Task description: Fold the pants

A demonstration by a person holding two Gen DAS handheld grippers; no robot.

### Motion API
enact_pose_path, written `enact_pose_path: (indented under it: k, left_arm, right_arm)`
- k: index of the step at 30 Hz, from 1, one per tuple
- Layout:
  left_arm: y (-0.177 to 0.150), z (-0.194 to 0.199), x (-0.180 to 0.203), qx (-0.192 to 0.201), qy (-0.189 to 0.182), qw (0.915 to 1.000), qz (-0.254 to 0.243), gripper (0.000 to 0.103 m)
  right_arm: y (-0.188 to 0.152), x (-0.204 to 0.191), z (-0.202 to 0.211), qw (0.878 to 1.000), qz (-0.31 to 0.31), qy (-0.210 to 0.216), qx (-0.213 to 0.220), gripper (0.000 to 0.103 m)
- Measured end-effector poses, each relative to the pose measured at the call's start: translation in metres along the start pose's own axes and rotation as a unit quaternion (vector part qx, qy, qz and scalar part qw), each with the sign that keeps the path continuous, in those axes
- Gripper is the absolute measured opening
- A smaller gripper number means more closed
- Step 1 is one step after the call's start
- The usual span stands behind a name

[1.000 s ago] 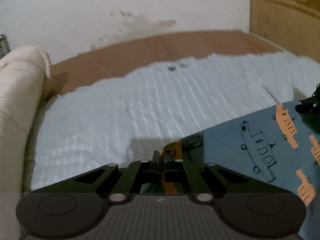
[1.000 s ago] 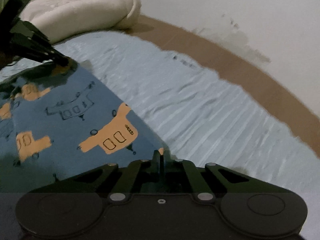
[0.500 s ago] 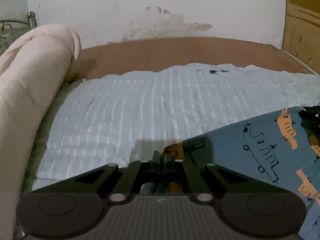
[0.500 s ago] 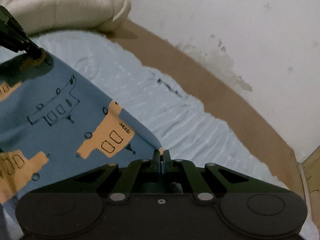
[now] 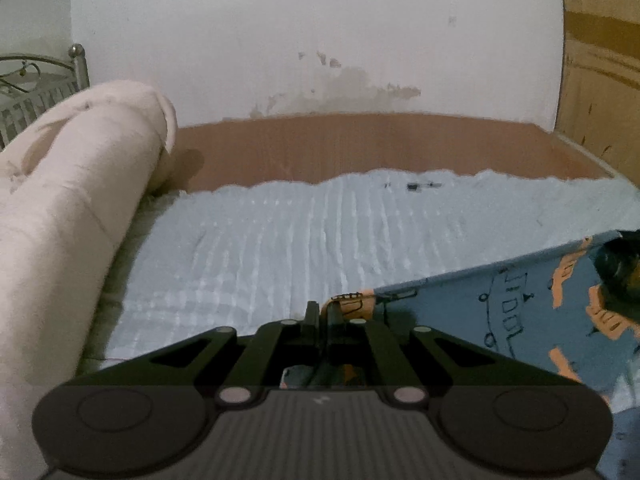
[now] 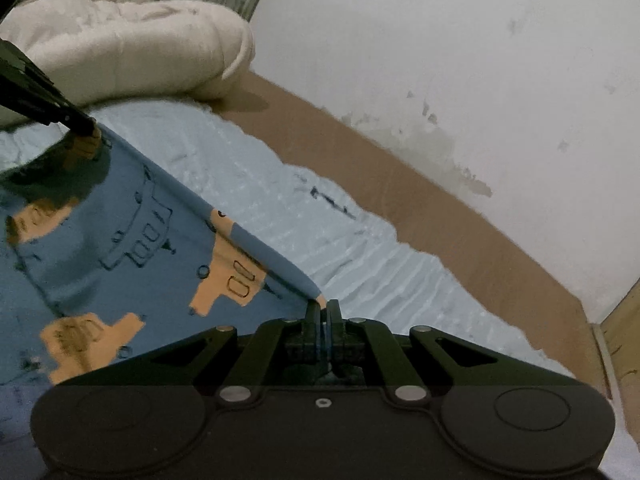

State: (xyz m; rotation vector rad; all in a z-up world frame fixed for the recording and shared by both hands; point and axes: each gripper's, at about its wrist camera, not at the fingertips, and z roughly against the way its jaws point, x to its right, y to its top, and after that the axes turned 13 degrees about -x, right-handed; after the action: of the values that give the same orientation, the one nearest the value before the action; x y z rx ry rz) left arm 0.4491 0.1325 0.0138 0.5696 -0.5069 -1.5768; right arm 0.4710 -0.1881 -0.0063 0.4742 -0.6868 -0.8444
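Both my jaws pinch the blue cotton pants [image 6: 120, 240], printed with orange and outlined vehicles.
My left gripper [image 5: 322, 312] and right gripper [image 6: 323, 308] each clamp one end of a taut edge above the pale-blue ribbed bedsheet [image 5: 280, 248]; no writing is legible, and open sheet lies beyond.

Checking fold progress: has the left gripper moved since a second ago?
Yes. The left gripper, shut on the pants, swung left: the rolled blanket now fills more of its view.

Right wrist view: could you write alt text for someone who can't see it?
The right gripper is shut on the edge of blue pants printed with orange vehicles, the left gripper pinching the far corner, above a light blue bedspread beside a cream pillow.
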Motion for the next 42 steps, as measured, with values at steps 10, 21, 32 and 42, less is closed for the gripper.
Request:
enact_pose_path:
  k: [10,21,32,42]
  left_arm:
    - [-0.025,0.065,0.014,0.022,-0.005,0.9995,-0.024,0.002]
    - [-0.057,0.109,0.029,0.033,-0.012,0.9982,-0.048,0.0]
    - [-0.122,0.131,0.034,0.038,-0.022,0.9973,-0.059,0.0]
    - [-0.189,0.123,0.046,0.068,-0.015,0.9963,-0.05,0.0]
  right_arm:
    - [-0.027,-0.009,0.083,1.0,0.003,0.008,0.019,0.001]
    - [-0.056,-0.024,0.147,1.0,0.005,0.011,0.024,0.001]
    - [-0.115,-0.081,0.192,0.999,0.035,0.006,0.029,0.001]
    - [-0.17,-0.137,0.186,0.998,0.042,-0.017,0.038,0.002]
